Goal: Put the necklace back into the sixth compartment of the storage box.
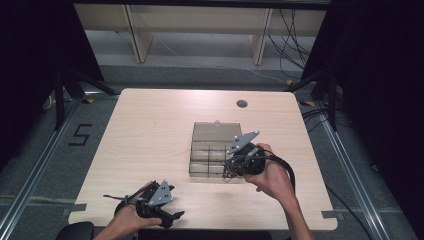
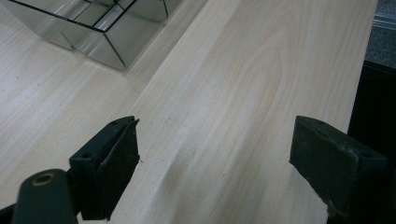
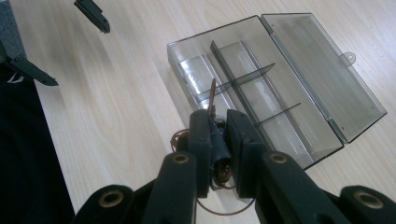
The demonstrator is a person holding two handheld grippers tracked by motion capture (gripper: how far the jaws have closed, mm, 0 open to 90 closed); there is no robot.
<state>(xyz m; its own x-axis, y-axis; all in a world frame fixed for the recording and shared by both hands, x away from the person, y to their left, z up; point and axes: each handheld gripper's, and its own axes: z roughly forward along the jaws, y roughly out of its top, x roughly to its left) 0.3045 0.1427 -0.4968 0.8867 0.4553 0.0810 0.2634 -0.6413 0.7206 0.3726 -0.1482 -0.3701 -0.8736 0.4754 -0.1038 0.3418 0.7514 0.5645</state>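
Brown cable bundle point(image 3: 218, 156) clamped between right gripper point(image 3: 218, 122) jaws, just beside clear compartment box point(image 3: 299, 70) near edge, box lid open, left gripper point(image 2: 215, 154) jaws spread wide, well apart from box.

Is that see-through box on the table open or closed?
Open: the clear box has its lid folded flat back on the table.

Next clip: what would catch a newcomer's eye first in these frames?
The clear divided box lies mid-table with its lid folded flat open. The right gripper hangs at the box's near edge, jaws shut on a small dark part trailing thin brown wire. The left gripper rests open over bare wood at the table's near edge.
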